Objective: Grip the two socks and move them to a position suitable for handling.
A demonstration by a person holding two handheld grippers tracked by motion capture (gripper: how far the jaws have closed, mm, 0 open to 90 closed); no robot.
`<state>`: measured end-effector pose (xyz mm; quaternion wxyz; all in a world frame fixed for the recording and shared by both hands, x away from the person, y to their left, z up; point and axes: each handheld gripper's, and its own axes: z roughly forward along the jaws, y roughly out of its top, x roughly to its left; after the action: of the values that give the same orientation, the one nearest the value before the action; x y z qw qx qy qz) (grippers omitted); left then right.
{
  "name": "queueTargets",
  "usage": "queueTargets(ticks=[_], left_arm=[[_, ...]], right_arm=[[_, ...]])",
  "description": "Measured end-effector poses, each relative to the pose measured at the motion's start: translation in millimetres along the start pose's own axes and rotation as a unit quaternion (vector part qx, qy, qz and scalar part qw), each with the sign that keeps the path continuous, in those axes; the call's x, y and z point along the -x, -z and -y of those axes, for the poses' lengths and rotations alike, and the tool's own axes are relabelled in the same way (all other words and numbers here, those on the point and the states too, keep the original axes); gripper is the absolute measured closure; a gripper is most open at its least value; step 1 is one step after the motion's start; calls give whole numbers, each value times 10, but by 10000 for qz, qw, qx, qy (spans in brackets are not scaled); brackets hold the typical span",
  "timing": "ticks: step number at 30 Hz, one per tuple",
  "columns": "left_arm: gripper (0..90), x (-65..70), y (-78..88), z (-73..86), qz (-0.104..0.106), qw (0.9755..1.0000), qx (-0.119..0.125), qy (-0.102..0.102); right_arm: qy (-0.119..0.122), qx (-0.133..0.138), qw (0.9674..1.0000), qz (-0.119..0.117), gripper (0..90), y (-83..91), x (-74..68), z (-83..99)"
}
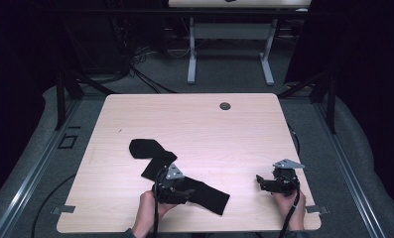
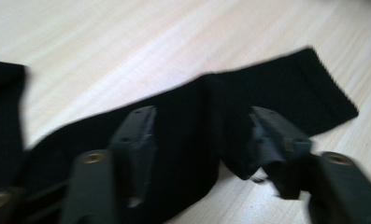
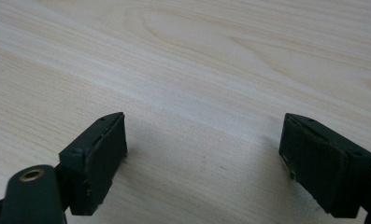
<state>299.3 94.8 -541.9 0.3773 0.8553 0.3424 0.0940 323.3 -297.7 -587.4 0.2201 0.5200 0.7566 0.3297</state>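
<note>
Hovering my left gripper [image 1: 177,186] over the black sock [image 2: 276,93] lying near the desk [image 1: 194,119] front edge, jaws apart, gripping nothing. It is looking soft, light and floppy; I am judging the ribbed cuff end best to pinch. My right gripper [image 3: 202,158], well right of the sock, is gaping open. Blur is hiding the sock's folds.

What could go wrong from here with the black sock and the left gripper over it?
1. The left gripper stands open over the long black knitted sock, which lies creased between the jaws; closing now might pinch only a fold, so the sock could slip out.
2. The sock's ribbed end lies near the front edge of the light wooden table; a drag might pull it off.
3. The right gripper rests open, too far to help.
</note>
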Motion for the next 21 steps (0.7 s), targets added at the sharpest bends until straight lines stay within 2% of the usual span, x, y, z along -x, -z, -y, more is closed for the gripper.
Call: queueTargets(ticks=[1, 2, 4, 6, 8, 11, 13, 16, 21], left_arm=[[287, -24, 54, 2, -15, 10000, 66, 10], [287, -43, 95, 8, -23, 9999, 134, 21], [200, -109, 214, 36, -142, 9994, 287, 87], [152, -187, 322, 88, -298, 9986, 399, 163], [143, -280, 412, 159, -436, 9977, 471, 239], [101, -455, 527, 323, -765, 9949, 499, 433], [84, -573, 589, 459, -1030, 9921, 488, 531], [66, -705, 632, 630, -1298, 9882, 452, 675], [52, -851, 639, 802, -1513, 9842, 391, 828]], right_arm=[[0, 1, 10000, -1, 145, 0, 0, 0], [0, 1, 10000, -1, 145, 0, 0, 0], [-1, 0, 10000, 1, 146, 0, 0, 0], [-3, 2, 10000, 1, 146, 0, -1, 0], [-3, 3, 10000, 2, 146, 0, -1, 0], [-3, -1, 10000, 3, 146, 0, -1, 0], [-7, 0, 10000, 10, 146, 0, -2, -1], [-8, 1, 10000, 11, 146, -1, -2, -1], [-8, -2, 10000, 13, 146, -1, -2, -1]])
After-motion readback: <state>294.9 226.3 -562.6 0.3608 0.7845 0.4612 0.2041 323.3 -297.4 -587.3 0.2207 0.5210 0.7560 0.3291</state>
